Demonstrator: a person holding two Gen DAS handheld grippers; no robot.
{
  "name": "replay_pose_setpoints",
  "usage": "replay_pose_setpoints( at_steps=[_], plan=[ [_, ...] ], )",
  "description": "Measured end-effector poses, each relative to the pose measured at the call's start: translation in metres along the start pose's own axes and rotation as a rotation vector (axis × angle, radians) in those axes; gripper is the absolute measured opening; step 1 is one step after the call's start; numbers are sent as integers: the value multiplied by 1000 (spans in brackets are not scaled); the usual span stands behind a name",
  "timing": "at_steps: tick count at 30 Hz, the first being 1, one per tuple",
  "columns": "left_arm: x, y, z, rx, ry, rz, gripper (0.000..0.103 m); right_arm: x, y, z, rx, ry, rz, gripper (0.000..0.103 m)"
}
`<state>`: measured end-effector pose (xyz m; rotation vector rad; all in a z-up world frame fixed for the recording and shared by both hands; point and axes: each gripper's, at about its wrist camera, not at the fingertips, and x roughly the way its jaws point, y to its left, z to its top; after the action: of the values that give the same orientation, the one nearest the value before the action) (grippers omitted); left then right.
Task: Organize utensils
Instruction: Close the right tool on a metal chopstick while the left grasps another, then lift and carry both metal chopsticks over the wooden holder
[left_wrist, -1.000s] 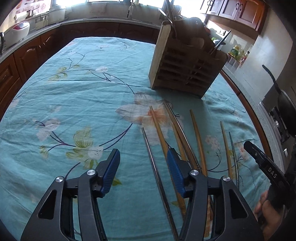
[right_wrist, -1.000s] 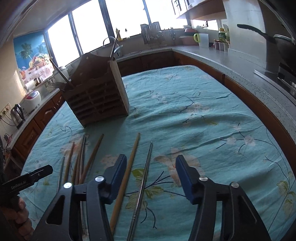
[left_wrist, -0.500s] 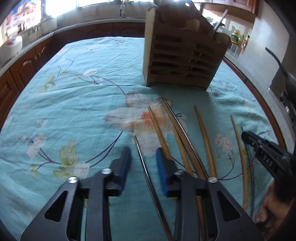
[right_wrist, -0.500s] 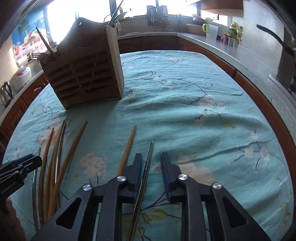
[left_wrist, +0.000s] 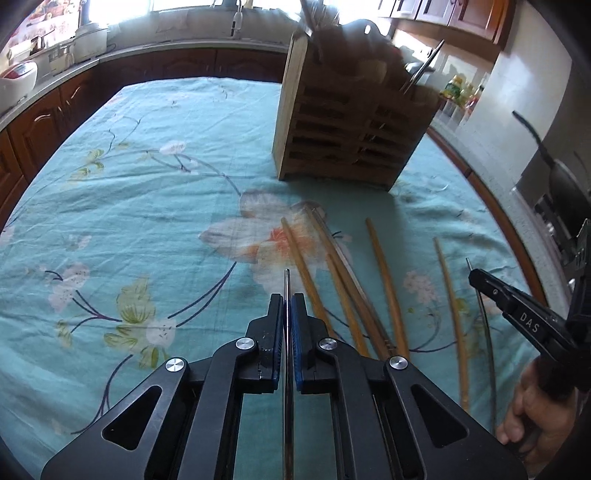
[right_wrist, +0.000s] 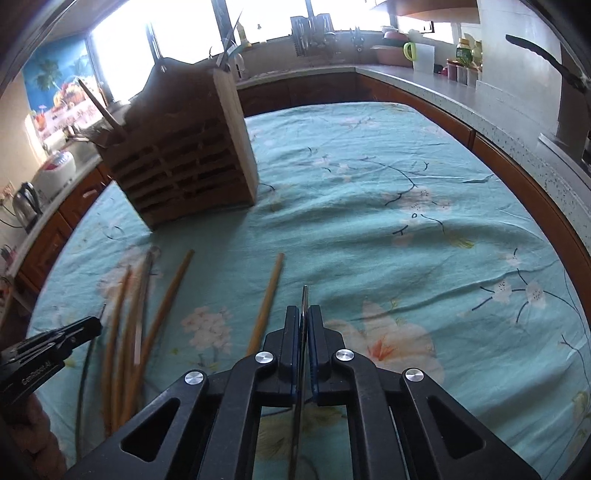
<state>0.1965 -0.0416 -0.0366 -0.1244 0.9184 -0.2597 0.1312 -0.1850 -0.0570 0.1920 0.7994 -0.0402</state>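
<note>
On the teal floral tablecloth (left_wrist: 147, 206) my left gripper (left_wrist: 287, 299) is shut on a thin metal chopstick (left_wrist: 286, 282) whose tip pokes out past the blue pads. My right gripper (right_wrist: 303, 310) is shut on another metal chopstick (right_wrist: 304, 295) in the same way. Several wooden chopsticks (left_wrist: 384, 273) lie loose between the two grippers, and they show in the right wrist view as wooden chopsticks (right_wrist: 269, 295) too. A slatted wooden utensil holder (left_wrist: 351, 129) stands farther back, upright, with utensils sticking out; from the right it is the same holder (right_wrist: 184, 162). Each gripper appears at the other view's edge.
Wooden cabinets and a grey counter (right_wrist: 498, 99) ring the table. A kettle (right_wrist: 24, 201) and a rice cooker (right_wrist: 55, 170) stand at the left, jars (right_wrist: 461, 70) at the back right, and a black pan (left_wrist: 565, 184) on the stove. A hand (left_wrist: 524, 413) holds the right gripper.
Both grippers have gone from wide open to shut, each closing on a metal chopstick that lay between its fingers. Both have also drawn slightly nearer the holder.
</note>
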Motion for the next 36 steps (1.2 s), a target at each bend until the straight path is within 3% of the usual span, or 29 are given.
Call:
replay_pose_setpoints(
  at_steps=[21,28,36],
  plan=[
    [-133,4,29,-25,-279,-130,4,-130,17,34,10,-312,139,4],
    [-148,11,37,-42,-316,-144,4,-152,19,45,6,-377,163,4],
    [-156,11,45,-40,-347,-150,4,-154,21,53,2,-391,181,4]
  ],
)
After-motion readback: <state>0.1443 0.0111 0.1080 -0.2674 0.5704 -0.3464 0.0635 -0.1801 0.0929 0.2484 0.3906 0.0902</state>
